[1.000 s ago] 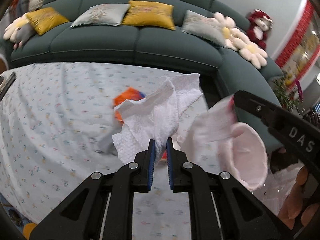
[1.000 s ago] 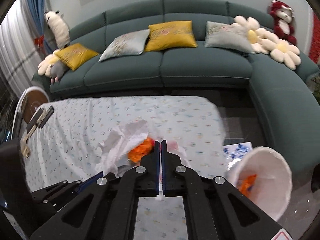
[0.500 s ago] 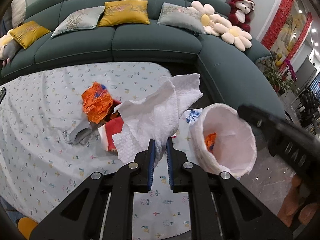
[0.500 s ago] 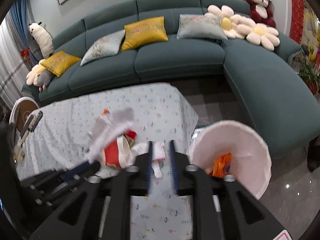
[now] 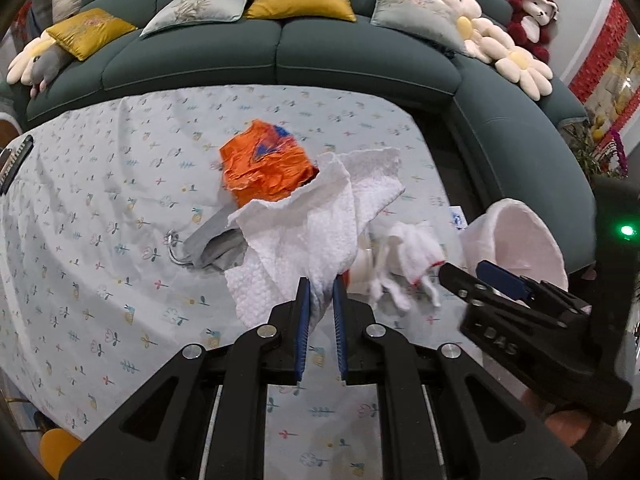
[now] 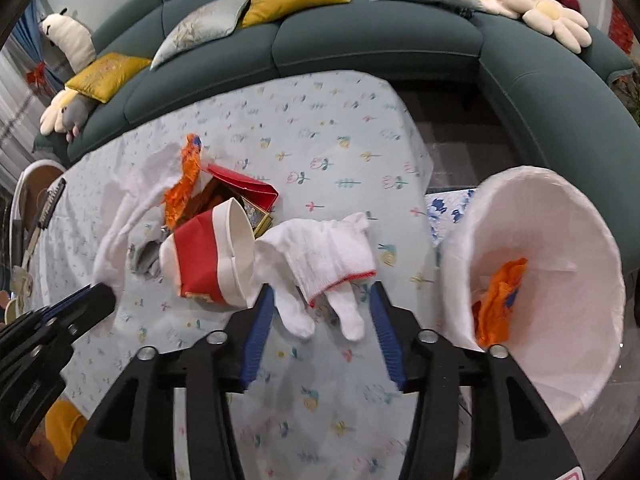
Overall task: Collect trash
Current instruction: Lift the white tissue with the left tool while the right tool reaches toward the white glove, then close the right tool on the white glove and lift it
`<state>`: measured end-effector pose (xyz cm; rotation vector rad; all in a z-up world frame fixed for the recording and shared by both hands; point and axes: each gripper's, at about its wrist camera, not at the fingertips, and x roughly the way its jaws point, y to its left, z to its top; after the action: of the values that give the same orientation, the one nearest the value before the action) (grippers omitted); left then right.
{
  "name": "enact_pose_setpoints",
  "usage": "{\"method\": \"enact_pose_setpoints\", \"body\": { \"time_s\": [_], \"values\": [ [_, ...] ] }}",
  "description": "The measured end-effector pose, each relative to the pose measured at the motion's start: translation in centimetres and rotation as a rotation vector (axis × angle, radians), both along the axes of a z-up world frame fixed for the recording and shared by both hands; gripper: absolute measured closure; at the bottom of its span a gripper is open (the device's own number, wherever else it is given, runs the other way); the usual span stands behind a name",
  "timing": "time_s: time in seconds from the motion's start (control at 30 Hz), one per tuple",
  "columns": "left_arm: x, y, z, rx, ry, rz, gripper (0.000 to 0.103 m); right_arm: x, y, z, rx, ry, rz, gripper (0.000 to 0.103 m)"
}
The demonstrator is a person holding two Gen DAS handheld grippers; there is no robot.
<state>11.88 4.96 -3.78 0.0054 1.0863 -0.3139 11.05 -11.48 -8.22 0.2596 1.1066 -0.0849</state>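
My left gripper [image 5: 319, 286] is shut on a white paper towel [image 5: 304, 236] that hangs above the flowered tablecloth [image 5: 100, 216]. Behind the towel lies a crumpled orange wrapper [image 5: 264, 164]. My right gripper [image 6: 322, 300] hovers low over a white knit glove [image 6: 320, 260] with a red cuff edge; its jaws are opening, the glove's fingers lie between them and the pads do not touch it. Left of the glove lies a tipped red and white paper cup [image 6: 212, 260]. A white-lined trash bin [image 6: 560, 272] stands off the table's right edge with orange trash [image 6: 500, 304] inside.
A red box [image 6: 244, 192] lies open behind the cup, and a grey item [image 5: 216, 246] lies under the towel. A teal sofa [image 5: 360, 60] with cushions curves around the far side. A blue-patterned sheet [image 6: 448, 208] lies on the floor by the bin.
The right gripper has dropped towards the table and its jaws have spread from shut to wide, now straddling the glove. The left gripper sank a little, still holding the towel.
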Motion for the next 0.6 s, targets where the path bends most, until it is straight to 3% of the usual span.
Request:
{"method": "enact_pose_setpoints", "body": {
  "time_s": [0.27, 0.43, 0.57, 0.6],
  "values": [
    [1.6, 0.2, -1.0, 0.000, 0.015, 0.011, 0.092, 4.1, 1.1, -2.3, 0.005, 0.023, -0.013, 0.047],
    [2.0, -0.2, -1.6, 0.001, 0.027, 0.005, 0.092, 5.2, 0.6, -4.8, -0.006, 0.086, -0.035, 0.047],
    [2.0, -0.4, -1.8, 0.002, 0.034, -0.002, 0.092, 4.0, -0.2, -5.9, 0.011, 0.104, -0.046, 0.061],
    [2.0, -0.5, -1.8, 0.002, 0.034, -0.004, 0.092, 3.7, -0.4, -5.9, 0.007, 0.104, -0.045, 0.069]
  ]
}}
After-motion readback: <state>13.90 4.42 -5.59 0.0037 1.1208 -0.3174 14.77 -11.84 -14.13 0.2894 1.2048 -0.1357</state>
